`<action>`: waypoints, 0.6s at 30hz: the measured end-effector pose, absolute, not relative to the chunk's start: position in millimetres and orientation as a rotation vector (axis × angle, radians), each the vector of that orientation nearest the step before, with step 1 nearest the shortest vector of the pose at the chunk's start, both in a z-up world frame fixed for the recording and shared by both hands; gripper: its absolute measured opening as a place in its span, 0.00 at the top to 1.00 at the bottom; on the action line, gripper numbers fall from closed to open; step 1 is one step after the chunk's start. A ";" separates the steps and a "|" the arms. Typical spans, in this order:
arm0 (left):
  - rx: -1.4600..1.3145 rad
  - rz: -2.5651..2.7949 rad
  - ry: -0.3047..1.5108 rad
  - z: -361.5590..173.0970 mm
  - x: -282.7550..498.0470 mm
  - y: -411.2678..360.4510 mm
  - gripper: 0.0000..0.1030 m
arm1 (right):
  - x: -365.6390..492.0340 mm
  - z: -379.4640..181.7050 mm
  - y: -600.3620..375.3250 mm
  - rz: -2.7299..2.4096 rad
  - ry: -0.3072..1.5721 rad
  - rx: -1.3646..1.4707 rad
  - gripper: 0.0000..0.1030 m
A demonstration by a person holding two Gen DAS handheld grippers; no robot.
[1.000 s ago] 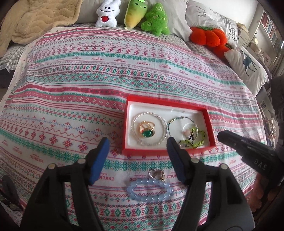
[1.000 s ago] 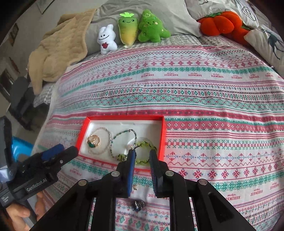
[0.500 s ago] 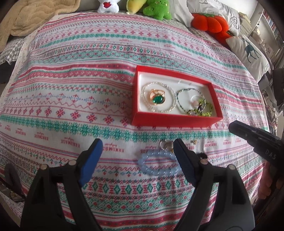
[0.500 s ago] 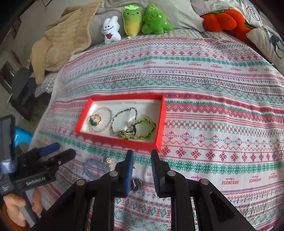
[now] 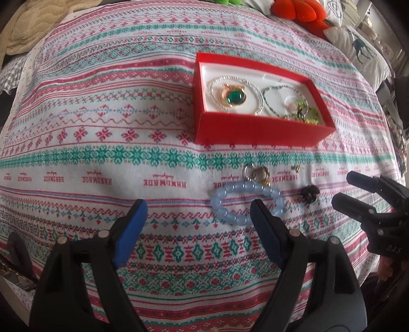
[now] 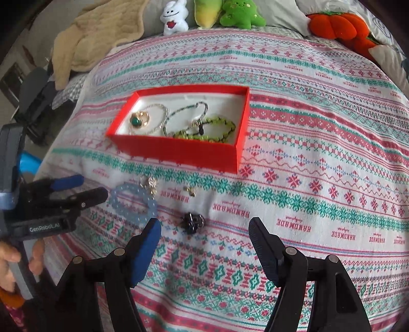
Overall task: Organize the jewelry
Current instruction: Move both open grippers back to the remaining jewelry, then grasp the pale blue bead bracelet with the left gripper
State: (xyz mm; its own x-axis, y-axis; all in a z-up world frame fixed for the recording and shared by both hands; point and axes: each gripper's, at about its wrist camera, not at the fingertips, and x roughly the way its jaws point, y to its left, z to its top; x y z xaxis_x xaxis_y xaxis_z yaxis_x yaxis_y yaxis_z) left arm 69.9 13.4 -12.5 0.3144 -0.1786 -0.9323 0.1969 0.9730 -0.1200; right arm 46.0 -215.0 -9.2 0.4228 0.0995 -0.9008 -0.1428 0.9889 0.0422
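A red box (image 5: pixel 258 127) (image 6: pixel 179 150) with a white lining lies on the patterned bedspread. It holds a green-stone ring (image 5: pixel 235 97), a silver bracelet, a dark bead chain and a green bead bracelet (image 6: pixel 212 130). In front of it on the cloth lie a pale blue bead bracelet (image 5: pixel 245 204) (image 6: pixel 133 201), a small metal ring cluster (image 5: pixel 258 173), a tiny gold piece (image 6: pixel 190 191) and a dark black piece (image 5: pixel 309 193) (image 6: pixel 193 222). My left gripper (image 5: pixel 198 219) is open, its right finger beside the blue bracelet. My right gripper (image 6: pixel 204 229) has its jaws opening just short of the black piece, nothing between the pads.
Plush toys (image 6: pixel 240 12), an orange pumpkin cushion (image 6: pixel 337 24) and pillows line the far edge of the bed. A beige blanket (image 6: pixel 97 35) lies at the far left. A person's hand (image 6: pixel 15 258) holds the left gripper's handle. The bed's edge drops off at left.
Both grippers have come down and closer to the loose pieces in front of the box. The right gripper's jaws have gone from nearly shut to wide apart. The left jaws widened slightly.
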 end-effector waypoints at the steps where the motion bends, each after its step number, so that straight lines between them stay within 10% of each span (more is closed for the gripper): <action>1: 0.029 -0.255 1.228 -15.0 68.3 11.7 0.20 | 44.8 -12.3 -215.7 0.151 1.132 -0.048 0.30; 18: 0.107 -0.412 1.158 -24.7 62.4 -15.4 0.20 | 34.6 -39.4 -209.6 0.153 1.190 -0.144 0.30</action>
State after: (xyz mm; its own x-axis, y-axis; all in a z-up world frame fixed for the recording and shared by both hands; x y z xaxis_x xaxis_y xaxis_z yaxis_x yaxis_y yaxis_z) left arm 62.4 -15.4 -24.7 0.3355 -0.2607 -0.9052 0.3694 0.9204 -0.1282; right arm 34.6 -209.6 -39.4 0.3635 0.0422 -0.9306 -0.1941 0.9805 -0.0313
